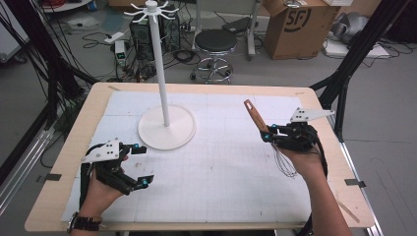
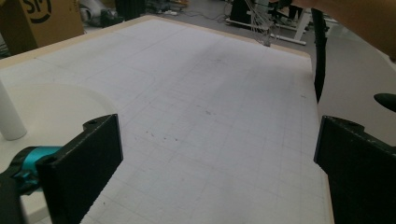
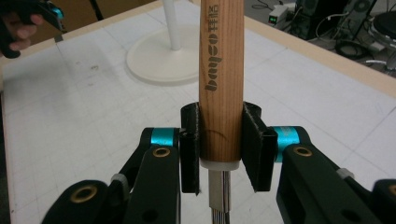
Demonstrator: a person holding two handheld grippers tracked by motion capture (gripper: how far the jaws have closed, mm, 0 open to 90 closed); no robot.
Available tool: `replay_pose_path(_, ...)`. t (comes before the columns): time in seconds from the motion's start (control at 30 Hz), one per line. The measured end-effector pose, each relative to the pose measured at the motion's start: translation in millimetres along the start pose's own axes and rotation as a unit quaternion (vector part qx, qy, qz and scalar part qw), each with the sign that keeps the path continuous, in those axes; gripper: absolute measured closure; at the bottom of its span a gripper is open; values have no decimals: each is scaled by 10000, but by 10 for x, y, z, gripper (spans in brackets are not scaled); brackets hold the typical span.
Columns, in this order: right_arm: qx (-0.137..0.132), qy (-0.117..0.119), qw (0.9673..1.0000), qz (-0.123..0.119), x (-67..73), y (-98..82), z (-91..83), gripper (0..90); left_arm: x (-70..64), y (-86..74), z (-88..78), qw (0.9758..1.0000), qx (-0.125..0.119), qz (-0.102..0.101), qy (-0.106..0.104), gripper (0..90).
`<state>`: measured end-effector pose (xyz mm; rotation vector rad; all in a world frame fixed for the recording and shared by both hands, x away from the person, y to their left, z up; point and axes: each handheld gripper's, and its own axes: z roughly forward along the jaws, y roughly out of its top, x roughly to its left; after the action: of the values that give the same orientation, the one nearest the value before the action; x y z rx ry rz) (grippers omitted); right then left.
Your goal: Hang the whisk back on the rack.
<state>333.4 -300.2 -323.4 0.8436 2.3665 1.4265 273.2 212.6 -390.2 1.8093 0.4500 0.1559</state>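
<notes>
Room: grey floor behind the table with a black round stool, a brown cardboard box and loose cables.
Surface: light wooden worktop covered by a white gridded mat.
Stand: white rack with a round flat base near the far left of the mat, an upright white pole and hook arms at the top; the same base appears in the right gripper view.
Task object: wire whisk with a brown wooden handle, over the right side of the mat; handle points up and toward the far edge, wire loops hang toward the near edge.
Right gripper: black jaws clamped on both sides of the wooden handle, near its lower end just above the metal neck.
Left gripper: at the near left of the mat, just beside the stand's base; jaws wide apart with nothing between them, bare mat between them in the left gripper view.
</notes>
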Motion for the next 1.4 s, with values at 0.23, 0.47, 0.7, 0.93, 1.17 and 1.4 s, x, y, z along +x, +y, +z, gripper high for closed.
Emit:
replay_pose_path(0.23, -80, -81, 9999, -22, 7, 108, 34, 708, 2, 5, -15, 10000, -46, -5, 6, 17)
replay_pose_path(0.47, -397, 121, 9991, -72, 42, 226, 90, 708, -13, 25, -19, 10000, -33, 37, 29, 17)
replay_pose_path(0.7, -792, 459, 9957, -136, 70, 363, 126, 709, -12, 30, -25, 10000, -33, 35, 39, 17)
replay_pose_path(0.93, -1101, 622, 9915, -294, 89, 480, 141, 709, -11, 29, -18, 10000, -32, 26, 34, 17)
replay_pose_path(1.17, -1040, 686, 9902, -636, 134, 721, 216, 708, -6, 28, -20, 10000, -14, 27, 55, 17)
replay_pose_path(1.4, -974, 795, 9882, -874, 205, 1039, 299, 708, -5, 30, -32, 10000, -11, 38, 67, 17)
